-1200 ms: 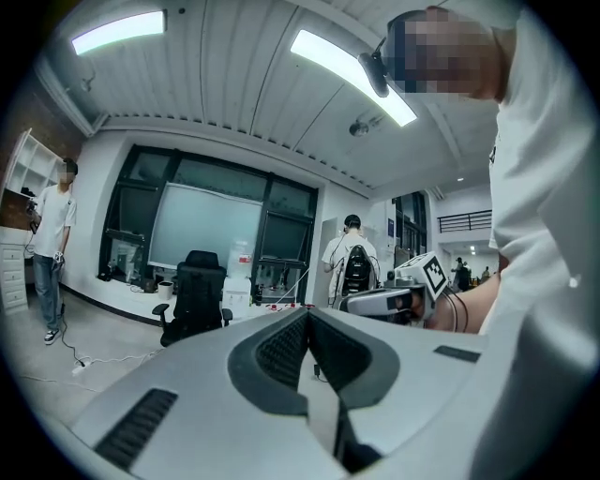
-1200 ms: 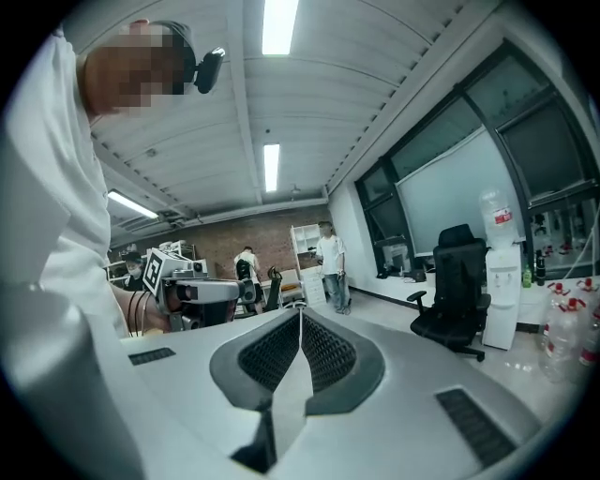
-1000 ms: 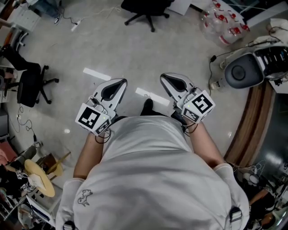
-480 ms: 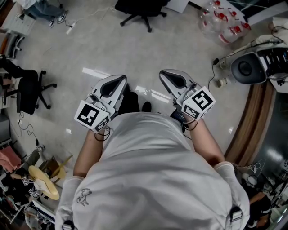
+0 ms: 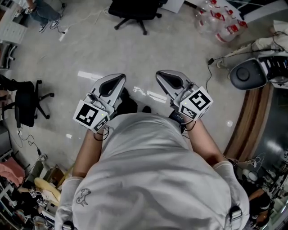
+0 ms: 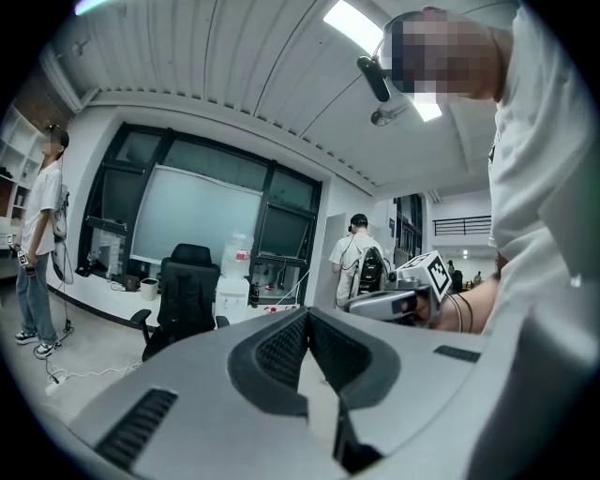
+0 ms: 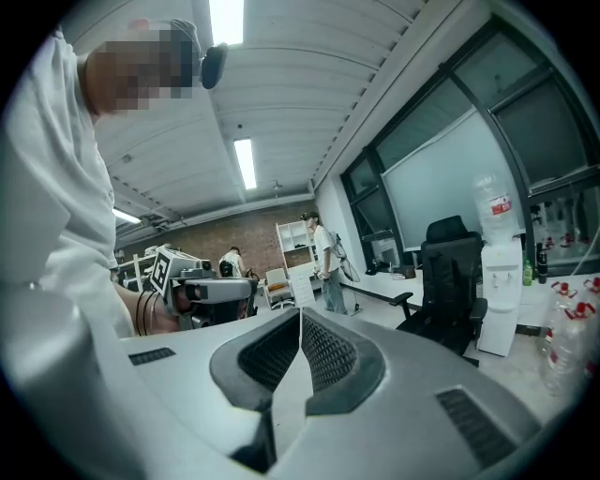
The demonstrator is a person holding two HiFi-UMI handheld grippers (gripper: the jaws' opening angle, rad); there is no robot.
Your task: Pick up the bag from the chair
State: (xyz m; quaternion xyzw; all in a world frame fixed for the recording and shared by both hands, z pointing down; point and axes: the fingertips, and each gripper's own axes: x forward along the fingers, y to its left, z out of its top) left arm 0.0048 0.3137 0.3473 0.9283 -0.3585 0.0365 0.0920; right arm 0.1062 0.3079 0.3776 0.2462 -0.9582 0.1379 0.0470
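I hold both grippers level at waist height over a pale floor. In the head view my left gripper (image 5: 119, 79) and my right gripper (image 5: 160, 73) point forward, each shut on nothing. The left gripper view has its jaws pressed together (image 6: 307, 315), with a black office chair (image 6: 187, 292) beyond them. In the right gripper view the jaws also meet (image 7: 300, 315), and the same kind of chair (image 7: 452, 279) stands to the right. From above that chair (image 5: 134, 10) sits at the top edge. No bag shows on it in any view.
A second black chair (image 5: 26, 102) stands at the left. Packed water bottles (image 5: 217, 19) and a grey round machine (image 5: 246, 74) with cables lie at the right, by a curved wooden edge (image 5: 246, 131). A water dispenser (image 7: 497, 274) and standing people (image 6: 360, 268) are farther off.
The floor has slid under me: the top chair and the bottles have shifted left and up in the head view. A dark leg and shoe now show between the grippers. Both grippers keep their pose.
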